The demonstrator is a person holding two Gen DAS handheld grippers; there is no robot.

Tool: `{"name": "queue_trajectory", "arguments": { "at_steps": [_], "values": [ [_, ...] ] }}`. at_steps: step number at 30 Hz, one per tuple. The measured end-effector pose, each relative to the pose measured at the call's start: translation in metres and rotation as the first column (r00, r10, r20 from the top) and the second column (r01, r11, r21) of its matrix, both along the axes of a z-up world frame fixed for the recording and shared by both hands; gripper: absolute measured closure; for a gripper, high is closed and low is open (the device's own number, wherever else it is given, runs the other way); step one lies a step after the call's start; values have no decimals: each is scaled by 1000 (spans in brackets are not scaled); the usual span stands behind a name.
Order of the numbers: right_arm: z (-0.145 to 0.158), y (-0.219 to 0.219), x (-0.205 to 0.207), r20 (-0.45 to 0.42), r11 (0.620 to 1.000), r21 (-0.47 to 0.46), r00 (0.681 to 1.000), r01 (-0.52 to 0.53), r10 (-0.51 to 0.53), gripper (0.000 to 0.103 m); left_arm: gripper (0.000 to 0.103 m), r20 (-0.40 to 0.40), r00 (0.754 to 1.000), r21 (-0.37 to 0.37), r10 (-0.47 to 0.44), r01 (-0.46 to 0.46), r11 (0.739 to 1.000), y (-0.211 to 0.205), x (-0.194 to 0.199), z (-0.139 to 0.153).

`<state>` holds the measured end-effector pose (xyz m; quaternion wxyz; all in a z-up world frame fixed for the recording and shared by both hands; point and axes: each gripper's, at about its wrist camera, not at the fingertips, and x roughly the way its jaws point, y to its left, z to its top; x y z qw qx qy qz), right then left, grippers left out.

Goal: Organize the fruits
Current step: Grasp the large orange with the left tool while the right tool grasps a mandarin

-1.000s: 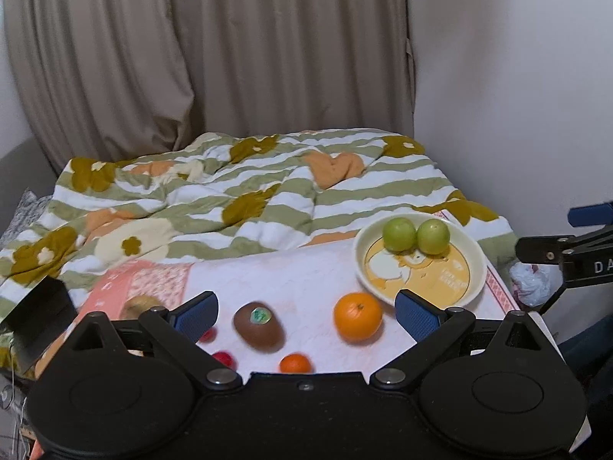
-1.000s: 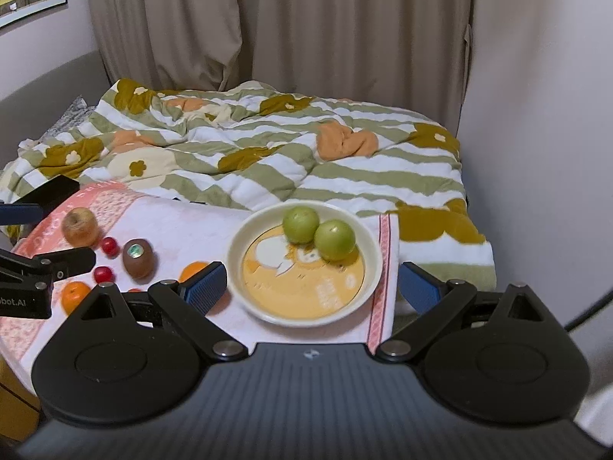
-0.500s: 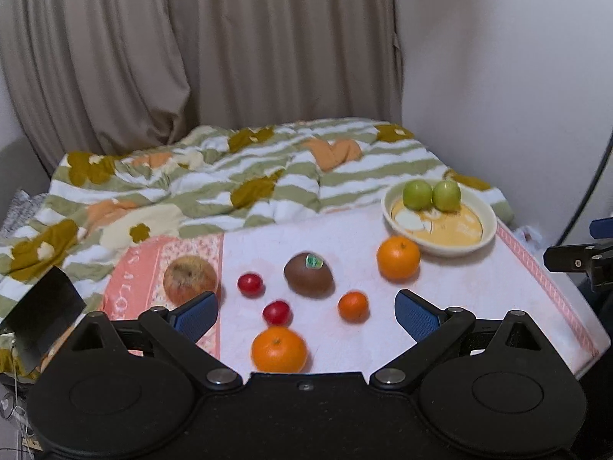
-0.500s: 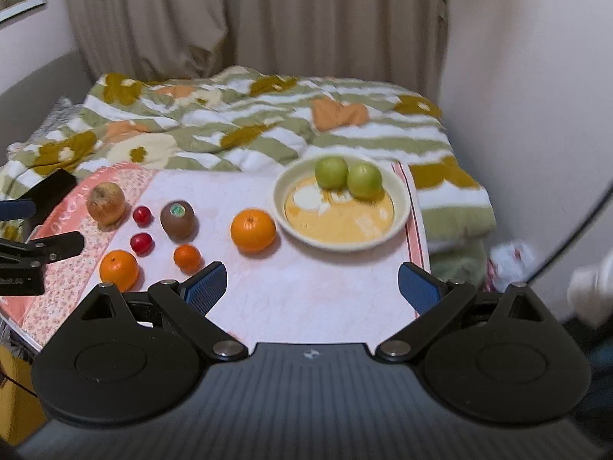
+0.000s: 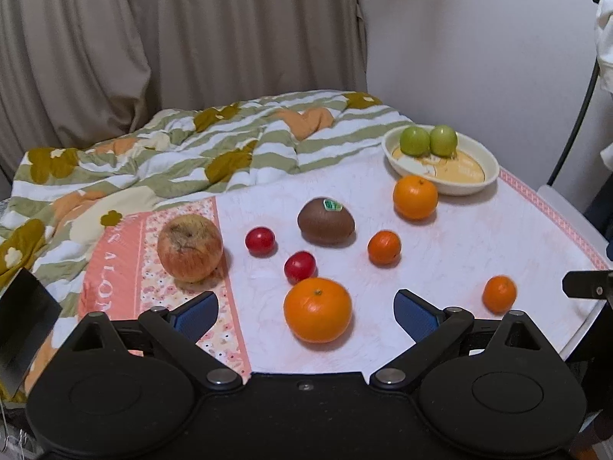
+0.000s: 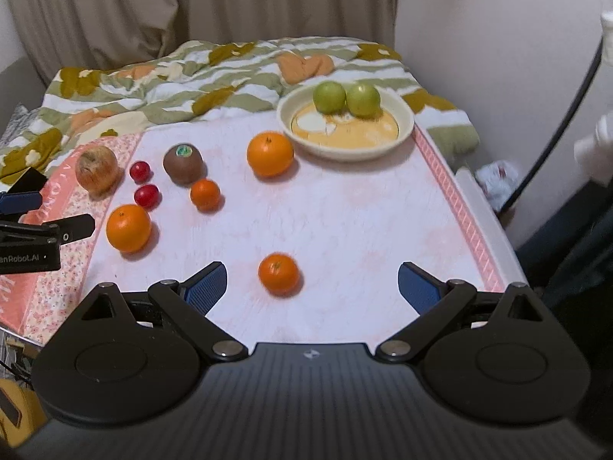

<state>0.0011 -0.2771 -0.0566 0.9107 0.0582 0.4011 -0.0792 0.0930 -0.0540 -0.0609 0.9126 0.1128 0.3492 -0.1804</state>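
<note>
Two green fruits (image 6: pixel 346 98) sit side by side in the cream bowl (image 6: pixel 402 130) at the counter's (image 6: pixel 345 222) far right. The oranges, kiwi (image 5: pixel 326 221), red fruits and apple (image 5: pixel 190 247) (rather wrinkled) lie loose on the cloth. The left claw (image 5: pixel 302 311) and right claw (image 6: pixel 311 285) both gape wide, holding nothing.

White letters "enRobot.AI" stand on the black gripper body (image 6: pixel 28 257) at the left edge of the right wrist view. White letters "ALON" run along the pink band of the flowery cloth (image 5: pixel 111 264). The small green sticker (image 5: pixel 332 204) on the brown kiwi is too small to read.
</note>
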Motion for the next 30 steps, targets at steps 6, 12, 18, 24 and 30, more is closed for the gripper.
{"name": "queue_trajectory", "arguments": {
  "at_steps": [6, 12, 18, 24, 30],
  "values": [
    [-27, 15, 5, 6, 999, 11, 999, 42, -42, 0, 8, -13, 999, 11, -46, 46, 999, 3, 14, -27],
    [-47, 24, 16, -5, 999, -14, 999, 39, -39, 0, 15, -54, 996, 1, -67, 67, 998, -3, 29, -48],
    [-60, 24, 26, -9, 999, 3, 999, 49, -49, 0, 25, -63, 996, 12, -69, 69, 998, -10, 40, -58],
    [-70, 25, 37, -27, 999, -12, 999, 41, -41, 5, 39, -92, 993, 3, -74, 75, 997, -13, 47, -66],
    [-74, 28, 50, -39, 999, -44, 999, 14, -16, 19, 40, -96, 993, -16, -65, 64, 998, -11, 47, -65]
  ]
}}
